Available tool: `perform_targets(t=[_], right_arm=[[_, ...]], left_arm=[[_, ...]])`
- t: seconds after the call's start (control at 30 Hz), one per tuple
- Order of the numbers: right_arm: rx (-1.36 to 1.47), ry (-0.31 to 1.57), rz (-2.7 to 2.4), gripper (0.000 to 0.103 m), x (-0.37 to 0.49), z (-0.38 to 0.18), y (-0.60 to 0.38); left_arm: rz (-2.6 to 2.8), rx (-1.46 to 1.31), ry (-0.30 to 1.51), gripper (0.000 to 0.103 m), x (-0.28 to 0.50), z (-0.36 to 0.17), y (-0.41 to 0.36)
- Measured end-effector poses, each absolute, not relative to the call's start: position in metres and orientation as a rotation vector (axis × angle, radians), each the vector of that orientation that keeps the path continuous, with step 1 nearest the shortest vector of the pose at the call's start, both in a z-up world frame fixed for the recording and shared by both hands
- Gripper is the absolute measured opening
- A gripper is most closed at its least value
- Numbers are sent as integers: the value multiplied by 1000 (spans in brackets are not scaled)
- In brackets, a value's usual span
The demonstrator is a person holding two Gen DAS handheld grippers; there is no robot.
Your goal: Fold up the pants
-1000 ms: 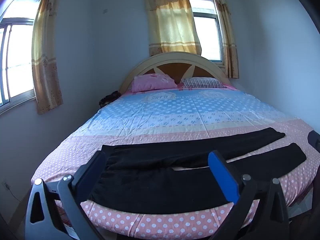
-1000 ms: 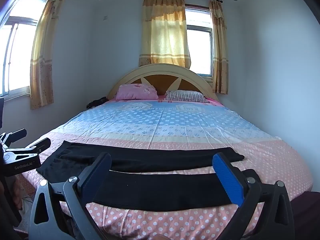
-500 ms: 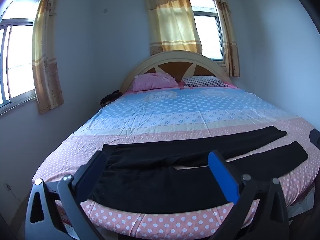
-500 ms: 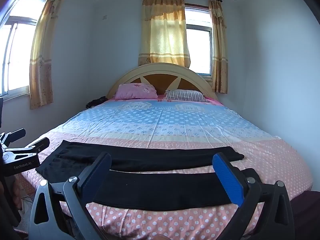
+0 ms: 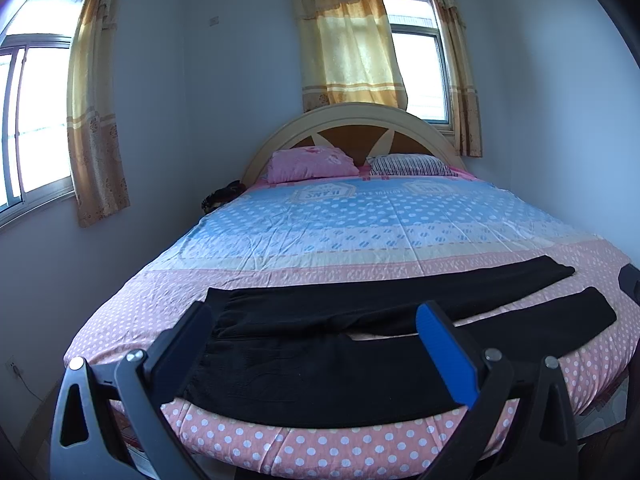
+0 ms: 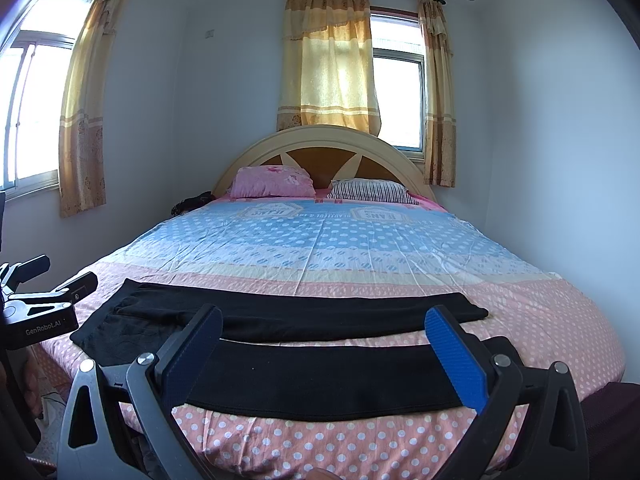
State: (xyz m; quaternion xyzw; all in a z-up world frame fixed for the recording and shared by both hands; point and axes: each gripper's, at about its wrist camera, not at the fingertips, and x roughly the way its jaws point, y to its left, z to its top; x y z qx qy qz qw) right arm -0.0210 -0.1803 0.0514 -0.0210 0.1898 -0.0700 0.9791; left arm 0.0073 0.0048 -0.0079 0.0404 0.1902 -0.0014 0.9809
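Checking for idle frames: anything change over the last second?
Almost nothing. The left gripper view drifted slightly; nothing grabbed or released. Both grippers stay open, the right gripper steady, above the black pants lying spread flat on the bed.

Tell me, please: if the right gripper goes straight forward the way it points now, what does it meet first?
Probably the black pants. The right gripper, jaws open and empty, points at the nearer leg, lying flat near the foot edge of the bed. The exact landing spot is uncertain through the fisheye.
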Motion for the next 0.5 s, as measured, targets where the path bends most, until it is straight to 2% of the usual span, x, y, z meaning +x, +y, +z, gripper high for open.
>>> perform_targets(t=[0.5], right_arm=[[-43, 387, -142, 102, -21, 50, -181]], left_arm=[[-3, 74, 383, 103, 10, -8, 10]])
